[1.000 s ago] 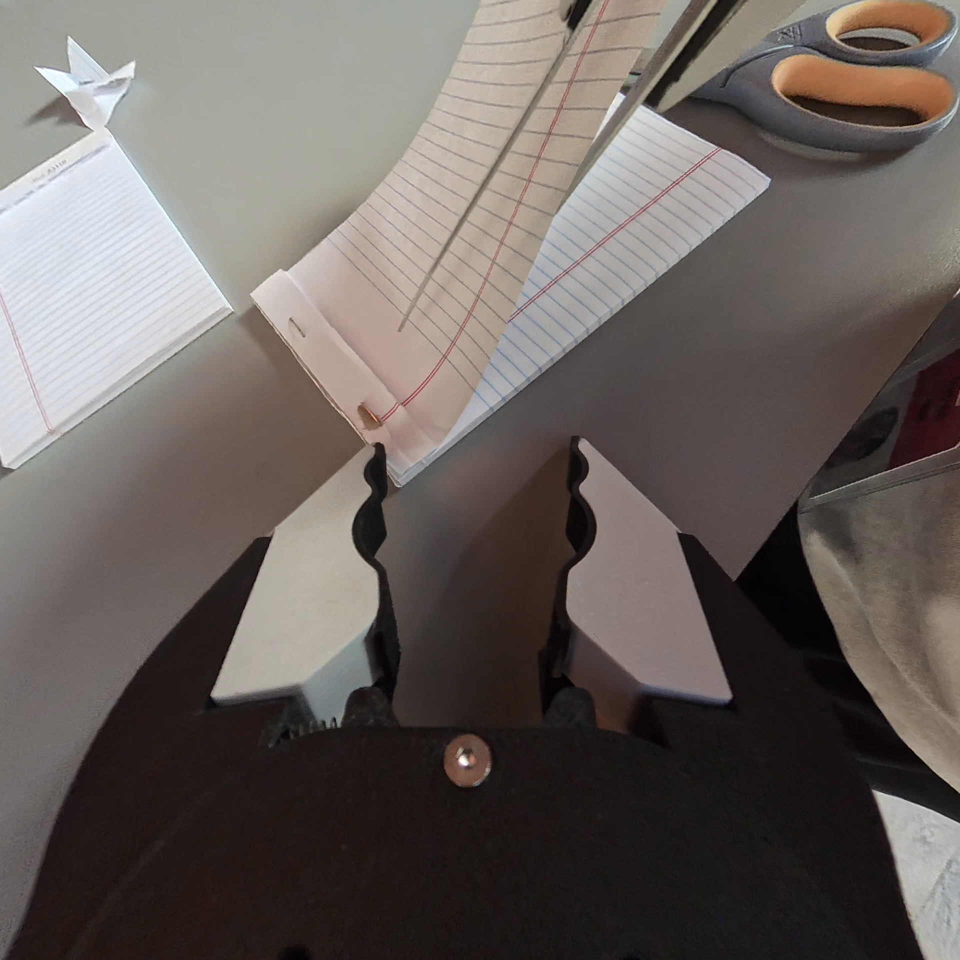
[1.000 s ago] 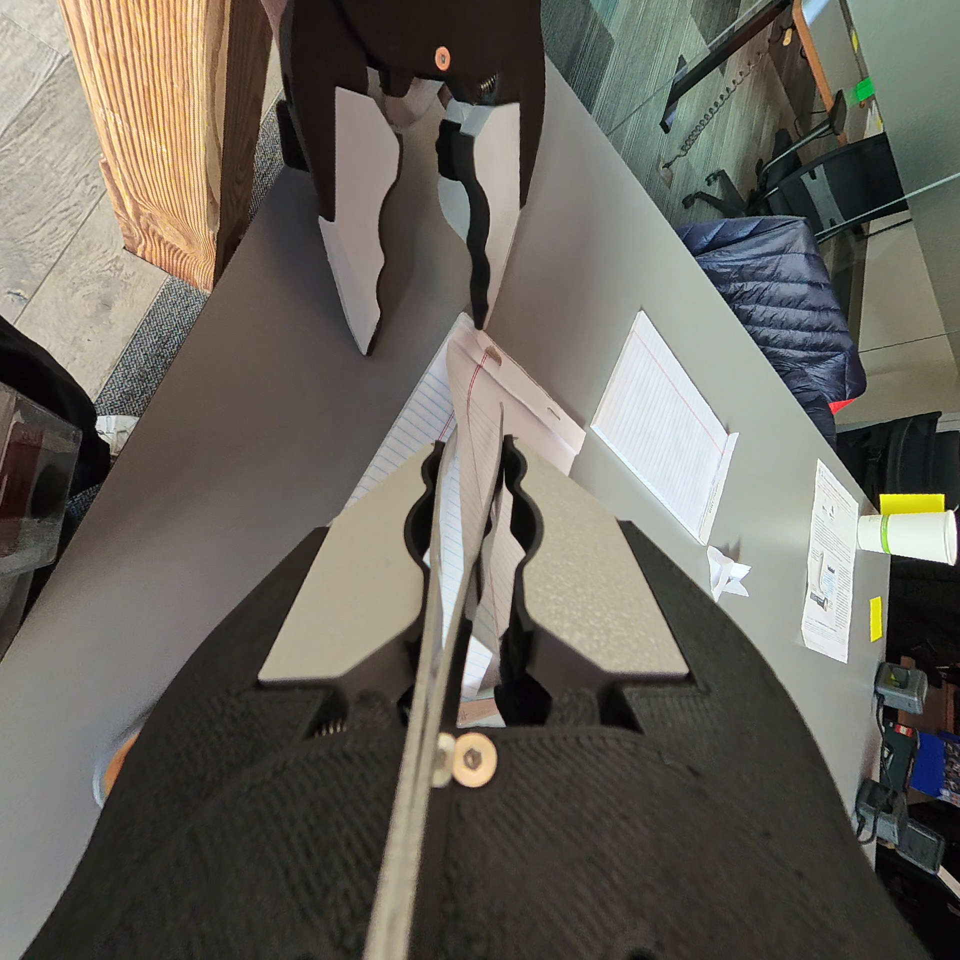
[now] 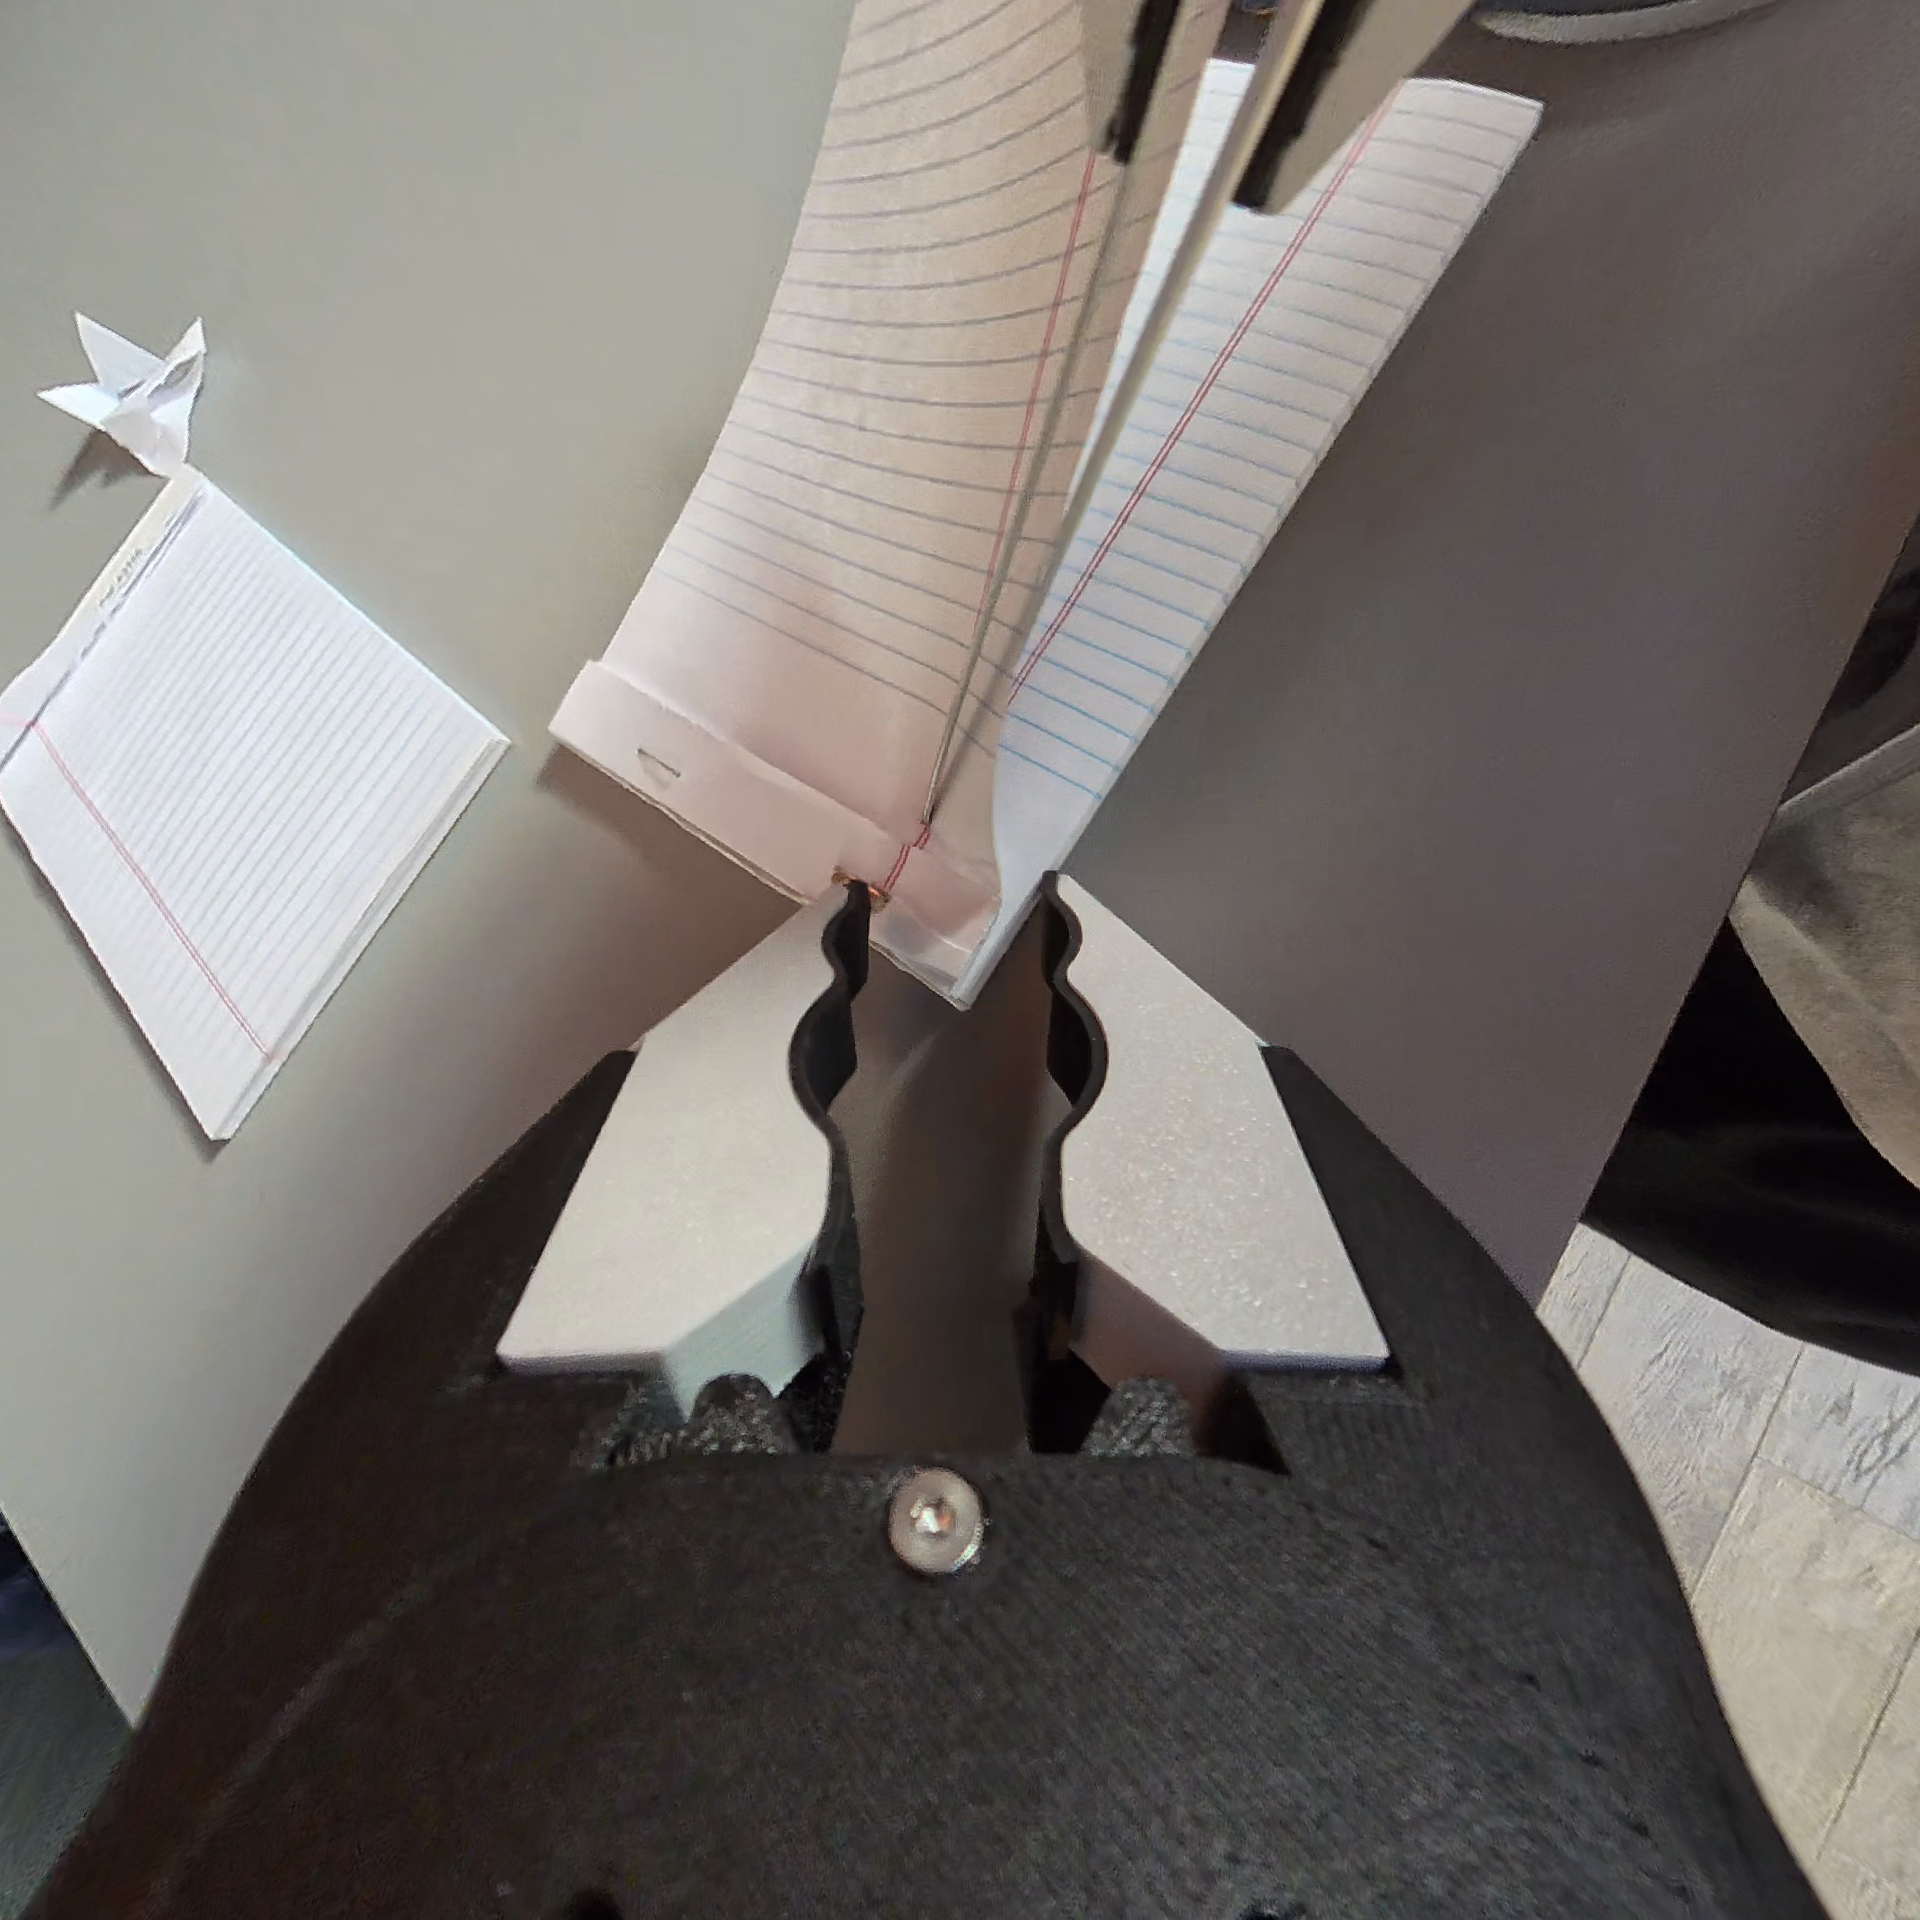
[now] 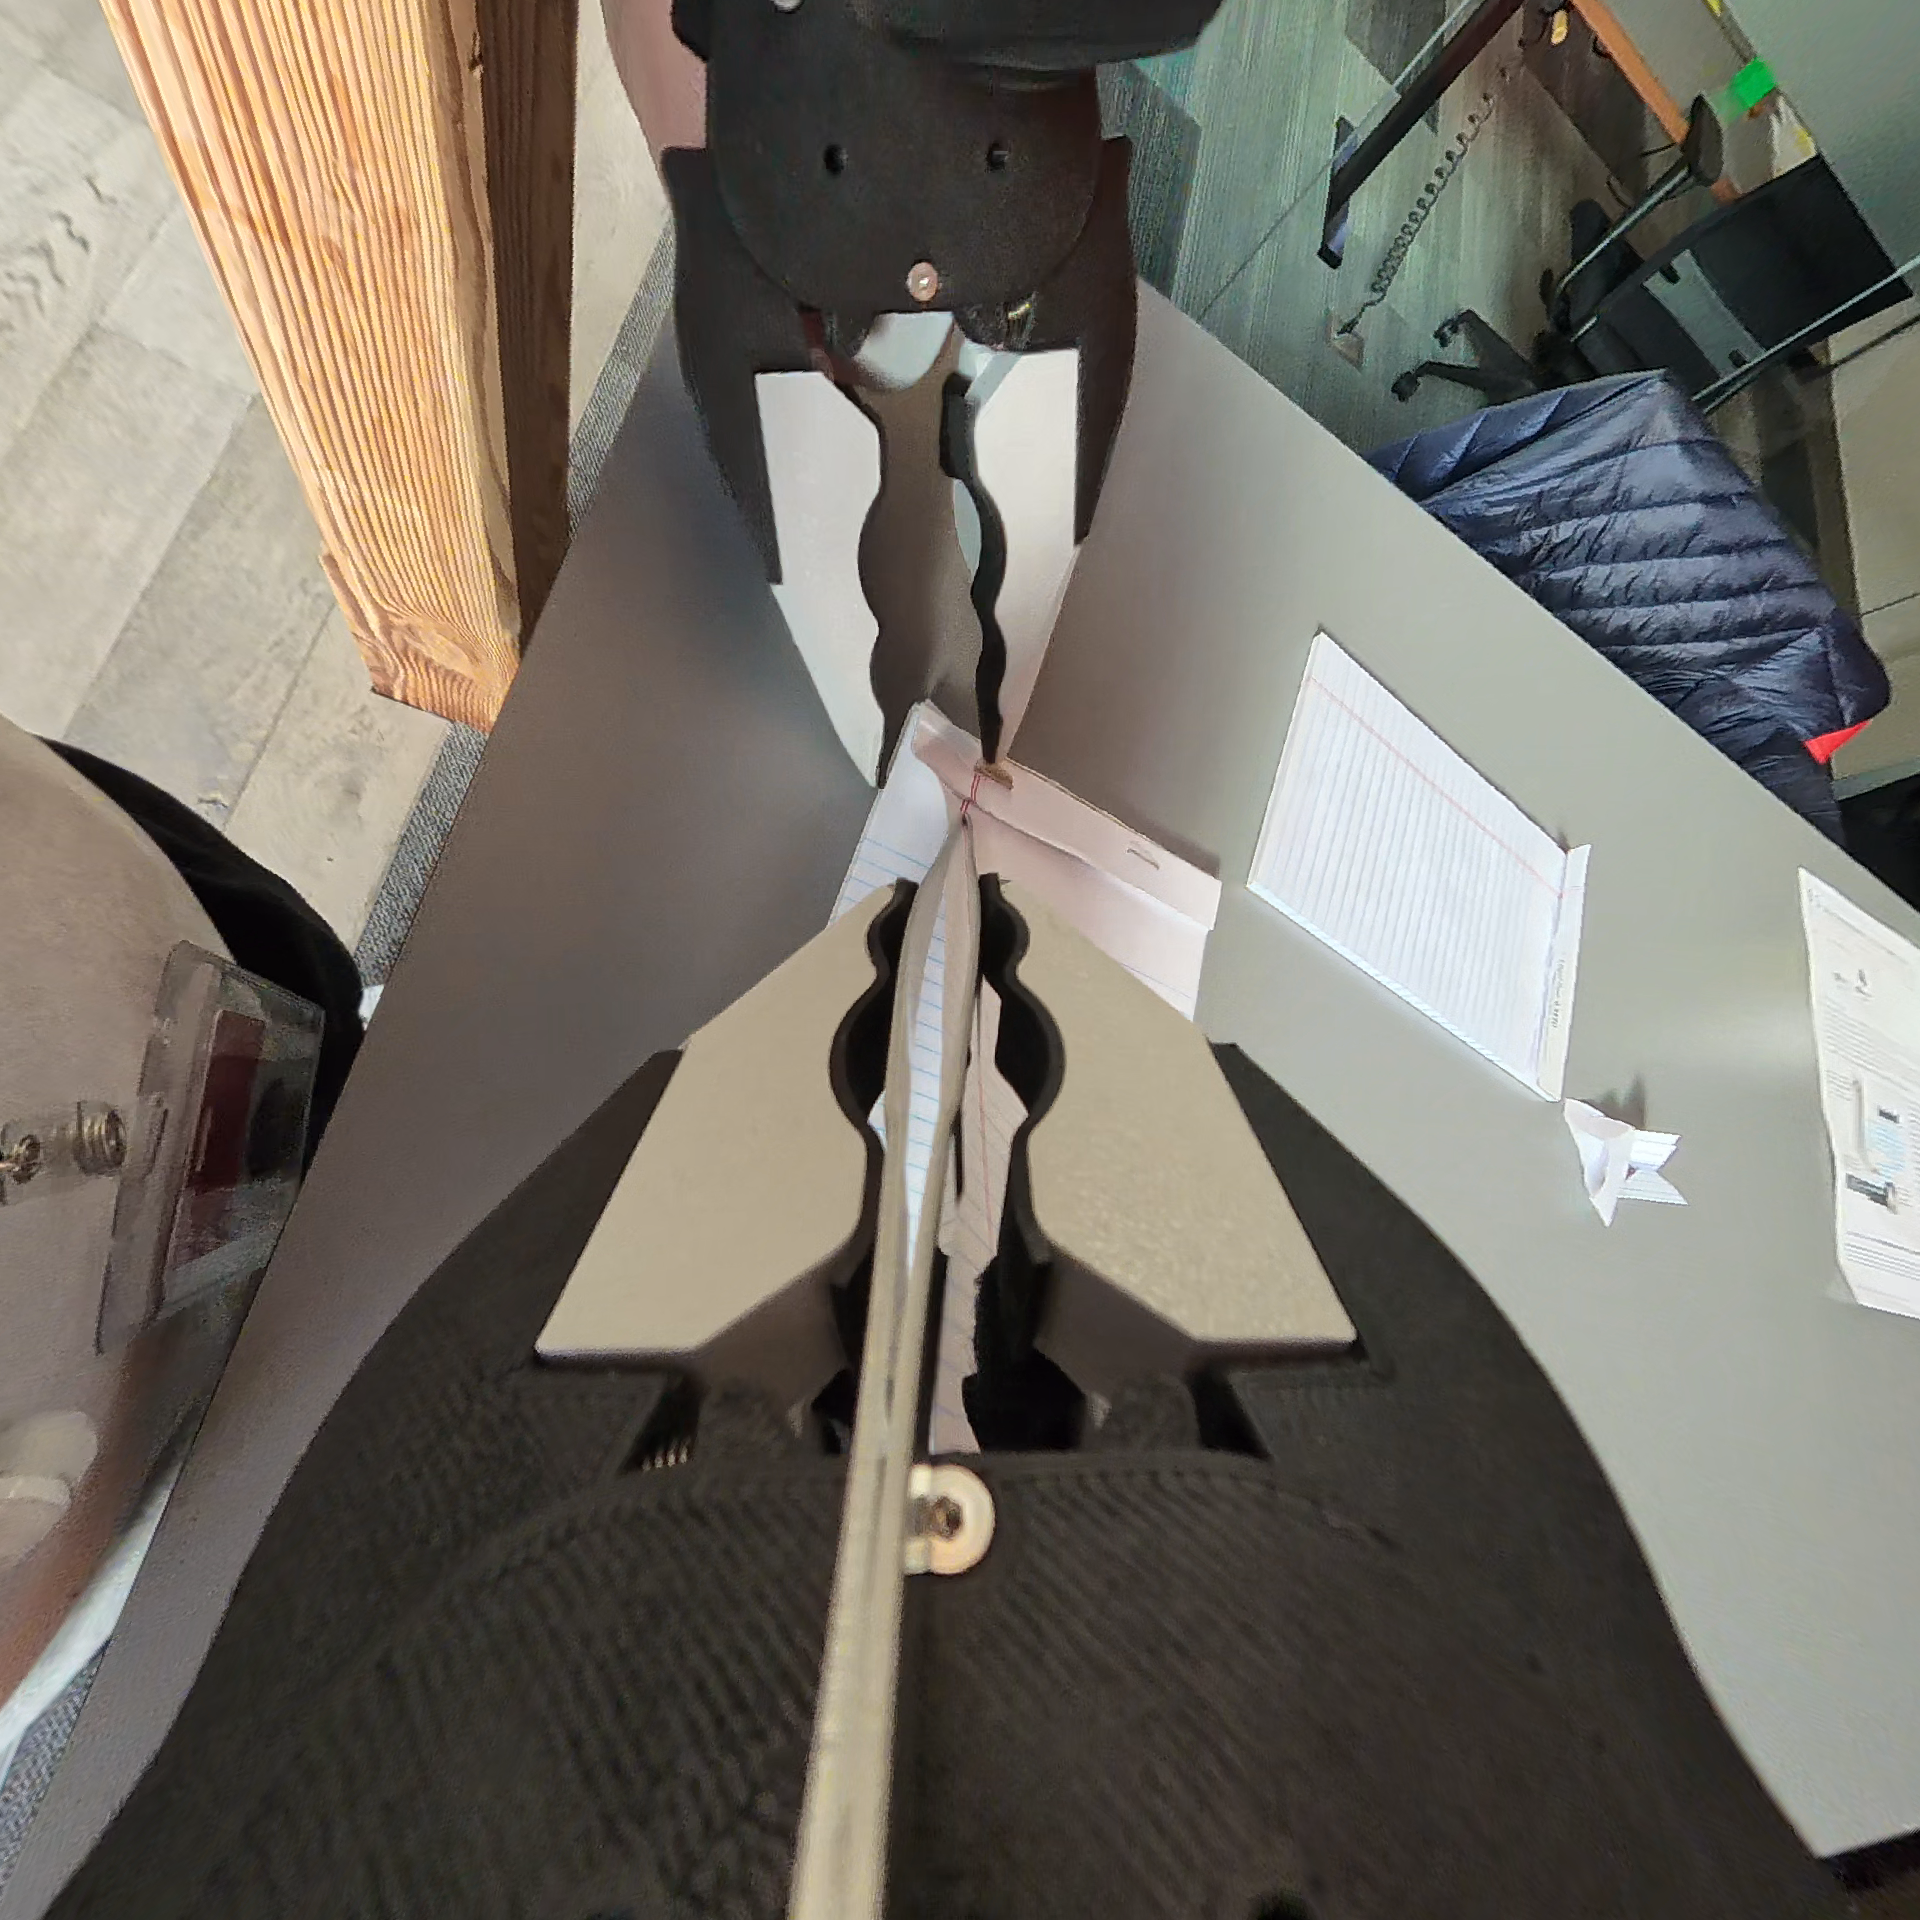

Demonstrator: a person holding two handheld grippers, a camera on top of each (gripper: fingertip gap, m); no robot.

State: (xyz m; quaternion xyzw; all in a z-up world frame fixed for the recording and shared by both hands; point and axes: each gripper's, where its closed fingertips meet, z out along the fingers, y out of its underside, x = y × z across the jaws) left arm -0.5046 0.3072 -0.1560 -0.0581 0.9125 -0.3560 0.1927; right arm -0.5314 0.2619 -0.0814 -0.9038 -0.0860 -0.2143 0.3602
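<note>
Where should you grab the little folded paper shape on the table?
Probably by one raised point of the folded paper shape, coming from above. Its points stick up off the grey table, and it sits apart from the notepad sheet, so fingers could close around one.

My left gripper (image 3: 951, 899) sits open at the bound corner of the lined pad (image 3: 1174, 582), top sheet (image 3: 914, 436) lifted. Second pad (image 3: 223, 774) is mid-left, crumpled paper scrap (image 3: 135, 400) above it.

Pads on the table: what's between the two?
Only bare table separates the flat pad from the pad with the lifted sheet, clearest in the left wrist view.
</note>
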